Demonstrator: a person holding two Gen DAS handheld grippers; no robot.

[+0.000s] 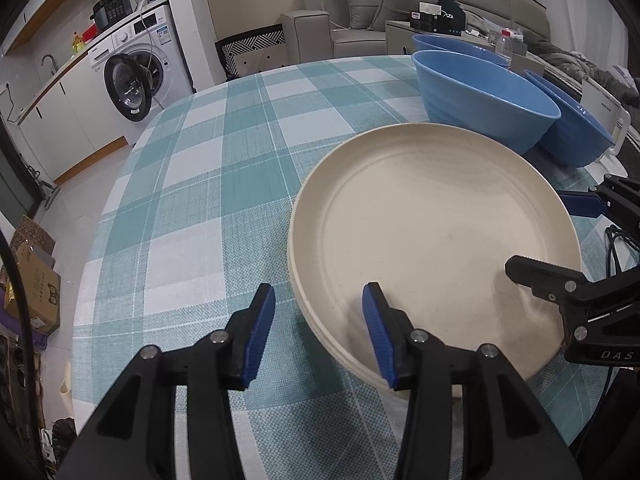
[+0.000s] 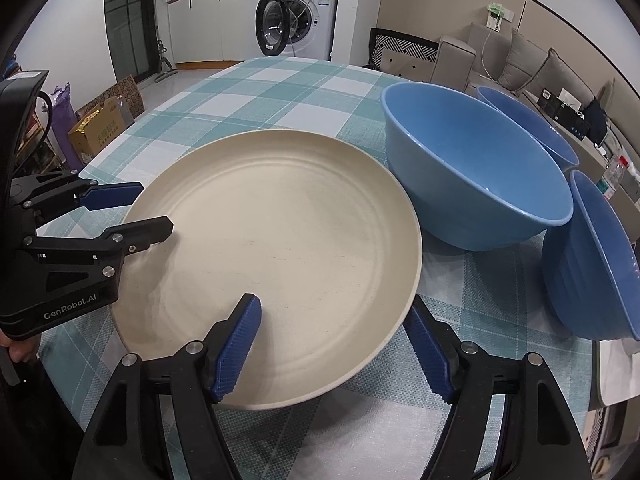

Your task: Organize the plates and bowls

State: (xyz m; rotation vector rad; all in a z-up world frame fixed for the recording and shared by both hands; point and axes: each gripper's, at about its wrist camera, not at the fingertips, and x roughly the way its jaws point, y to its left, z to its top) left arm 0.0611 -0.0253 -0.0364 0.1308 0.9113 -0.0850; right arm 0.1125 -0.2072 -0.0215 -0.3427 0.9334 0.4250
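Both grippers, left (image 1: 319, 336) marked "GenRobot.AI", right (image 2: 336, 350), gape astride plate rim (image 2: 400, 320)

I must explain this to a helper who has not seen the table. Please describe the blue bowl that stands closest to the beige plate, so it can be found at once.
On the checked tablecloth lies a large beige plate. Three blue bowls stand at its right in the right wrist view. The wanted bowl almost meets the plate's rim; it sits upright and shows its whole inside, while the other two are partly hidden or cut off.
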